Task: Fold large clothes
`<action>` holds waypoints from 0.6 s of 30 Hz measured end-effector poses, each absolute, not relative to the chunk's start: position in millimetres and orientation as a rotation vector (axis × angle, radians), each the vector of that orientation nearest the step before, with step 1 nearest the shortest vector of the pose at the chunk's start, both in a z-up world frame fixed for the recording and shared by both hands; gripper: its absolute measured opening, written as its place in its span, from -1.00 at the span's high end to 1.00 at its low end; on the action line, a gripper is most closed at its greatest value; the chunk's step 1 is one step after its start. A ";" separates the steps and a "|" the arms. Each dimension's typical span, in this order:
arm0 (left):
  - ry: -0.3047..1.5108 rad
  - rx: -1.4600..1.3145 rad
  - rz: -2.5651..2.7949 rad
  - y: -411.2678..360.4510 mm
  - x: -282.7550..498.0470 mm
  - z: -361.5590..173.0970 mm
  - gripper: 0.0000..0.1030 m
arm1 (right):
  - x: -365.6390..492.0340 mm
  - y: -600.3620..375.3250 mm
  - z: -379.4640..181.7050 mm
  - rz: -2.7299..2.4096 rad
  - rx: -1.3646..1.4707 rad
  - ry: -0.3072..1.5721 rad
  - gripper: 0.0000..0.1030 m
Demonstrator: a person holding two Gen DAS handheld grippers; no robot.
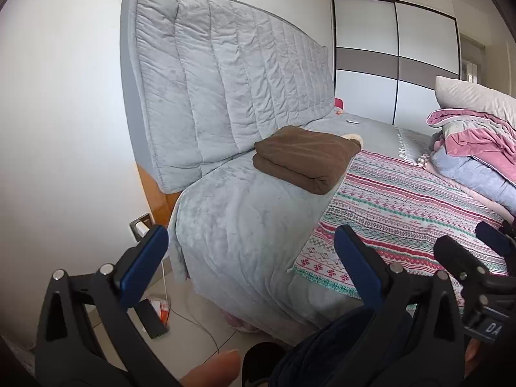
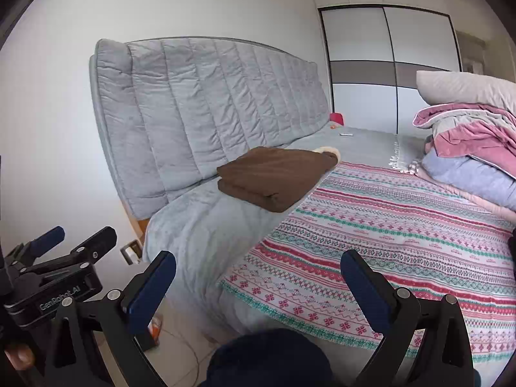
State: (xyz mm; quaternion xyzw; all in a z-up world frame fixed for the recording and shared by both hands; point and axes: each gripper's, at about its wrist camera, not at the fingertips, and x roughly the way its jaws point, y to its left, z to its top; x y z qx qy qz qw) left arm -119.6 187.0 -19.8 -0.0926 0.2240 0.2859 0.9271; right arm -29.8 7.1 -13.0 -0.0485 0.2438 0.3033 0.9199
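Note:
A brown garment [image 1: 306, 158] [image 2: 277, 177] lies neatly folded on the grey plush cover near the padded headboard. Further right on the bed sits a loose pile of pink and grey clothes [image 1: 477, 142] [image 2: 467, 135]. My left gripper [image 1: 251, 238] hangs open and empty above the bed's near corner, well short of the brown garment. My right gripper [image 2: 258, 261] is also open and empty, over the patterned blanket. Each shows in the other's view: the right gripper [image 1: 471, 238] at the right edge, the left gripper [image 2: 77, 237] at the left edge.
The patterned blanket [image 1: 403, 206] [image 2: 387, 225] covers most of the bed. A pale pillow [image 1: 471, 96] tops the pile. A sliding wardrobe [image 1: 393, 48] stands behind. On the tiled floor left of the bed lie a dark box [image 1: 154, 316] and a cable. A person's dark clothing [image 2: 267, 358] fills the bottom.

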 end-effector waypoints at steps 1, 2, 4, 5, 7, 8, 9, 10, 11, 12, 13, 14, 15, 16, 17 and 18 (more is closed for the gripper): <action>0.458 -0.186 0.584 185.0 -118.1 -19.8 -0.98 | -28.4 7.2 -14.1 0.621 -0.100 0.505 -0.99; 0.458 -0.180 0.585 182.8 -115.9 -20.0 -0.98 | -26.9 7.3 -15.8 0.618 -0.101 0.511 -0.99; 0.463 -0.168 0.586 178.6 -109.1 -21.0 -0.98 | -23.1 7.1 -20.2 0.604 -0.104 0.521 -0.99; 0.467 -0.167 0.583 177.6 -106.5 -21.7 -0.98 | -21.5 6.7 -22.0 0.599 -0.106 0.527 -0.99; 0.480 -0.160 0.577 173.4 -97.7 -23.7 -0.98 | -17.4 4.4 -26.2 0.593 -0.107 0.536 -0.99; 0.486 -0.156 0.577 171.1 -95.0 -24.5 -0.98 | -16.0 2.6 -27.5 0.591 -0.105 0.539 -0.99; 0.493 -0.152 0.573 168.5 -90.8 -25.6 -0.98 | -14.0 0.3 -28.9 0.588 -0.100 0.541 -0.99; 0.498 -0.148 0.573 166.2 -87.0 -26.4 -0.98 | -11.6 -2.4 -30.4 0.585 -0.094 0.545 -0.99; 0.501 -0.146 0.574 163.6 -85.2 -27.0 -0.98 | -9.8 -4.5 -31.4 0.581 -0.092 0.548 -0.99; 0.508 -0.142 0.571 160.7 -81.3 -27.6 -0.98 | -7.9 -6.8 -32.0 0.577 -0.089 0.550 -0.99; 0.512 -0.139 0.570 158.3 -79.5 -28.1 -0.98 | -6.3 -8.8 -32.9 0.572 -0.087 0.552 -0.99; 0.516 -0.136 0.566 157.0 -77.0 -28.6 -0.98 | -5.0 -10.2 -33.3 0.570 -0.086 0.553 -1.00; 0.521 -0.134 0.568 154.9 -74.3 -29.0 -0.98 | -3.5 -12.2 -34.3 0.570 -0.082 0.556 -0.99; 0.524 -0.129 0.572 153.0 -72.5 -29.6 -0.98 | -2.6 -13.1 -34.9 0.571 -0.079 0.558 -0.99; 0.527 -0.126 0.573 152.6 -71.0 -30.2 -0.98 | -1.4 -14.6 -35.6 0.572 -0.077 0.561 -0.99; 0.534 -0.124 0.574 151.3 -68.7 -30.8 -0.98 | -0.8 -15.7 -35.9 0.572 -0.076 0.561 -0.99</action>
